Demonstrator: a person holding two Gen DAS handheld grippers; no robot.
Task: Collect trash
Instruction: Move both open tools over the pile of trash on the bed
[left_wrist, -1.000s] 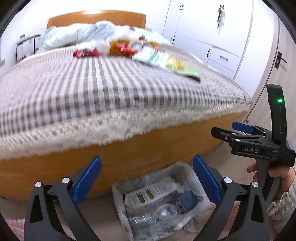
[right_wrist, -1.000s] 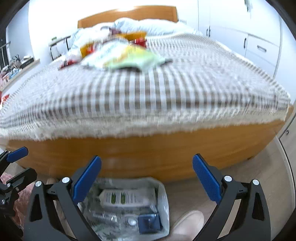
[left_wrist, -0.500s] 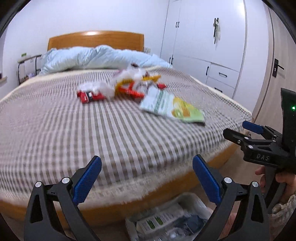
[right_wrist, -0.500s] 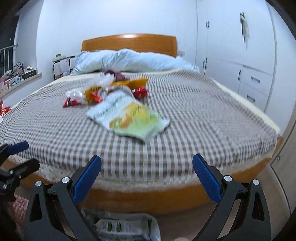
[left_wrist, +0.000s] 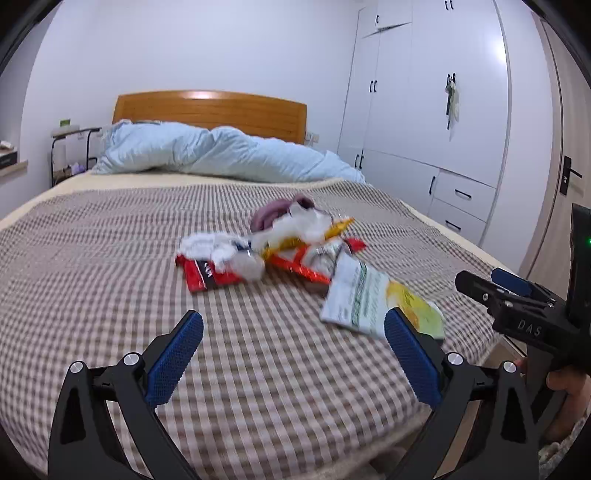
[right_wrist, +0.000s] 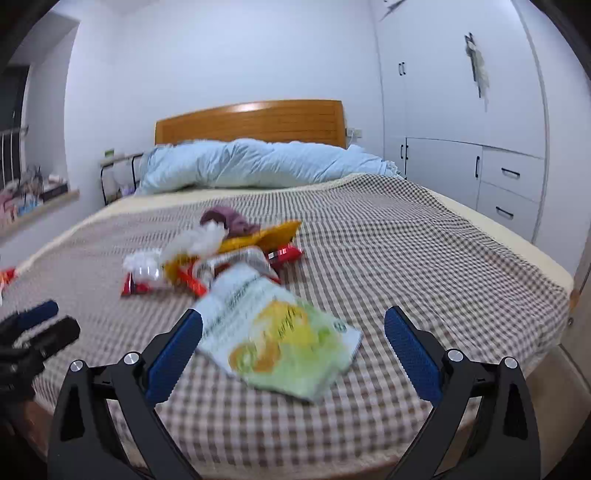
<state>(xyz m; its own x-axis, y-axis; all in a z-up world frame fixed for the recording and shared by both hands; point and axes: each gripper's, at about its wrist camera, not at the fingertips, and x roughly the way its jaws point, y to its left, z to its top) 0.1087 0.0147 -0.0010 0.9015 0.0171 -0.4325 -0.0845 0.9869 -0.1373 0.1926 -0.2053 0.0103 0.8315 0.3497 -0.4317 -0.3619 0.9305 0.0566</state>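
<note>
A heap of trash lies mid-bed: a red wrapper (left_wrist: 207, 275), white crumpled plastic (left_wrist: 218, 249), an orange-yellow packet (left_wrist: 334, 229) and a purple cloth (left_wrist: 269, 214). Nearest the foot lies a flat green-and-white snack bag (left_wrist: 373, 301) (right_wrist: 280, 332). My left gripper (left_wrist: 293, 352) hovers open over the checked blanket, short of the heap. My right gripper (right_wrist: 293, 352) is open too, its fingers either side of the snack bag's near end and apart from it. Each gripper shows at the edge of the other's view: right gripper (left_wrist: 491, 290), left gripper (right_wrist: 48, 321).
The checked blanket (left_wrist: 92, 258) covers the bed, with a light blue duvet (left_wrist: 207, 153) bunched at the wooden headboard (left_wrist: 210, 110). White wardrobes and drawers (left_wrist: 443, 129) line the right wall. A shelf rack (left_wrist: 70, 147) stands at the far left.
Both grippers have risen from floor level in front of the bed to above the mattress. The trash bag on the floor has dropped out of view. Both stay open.
</note>
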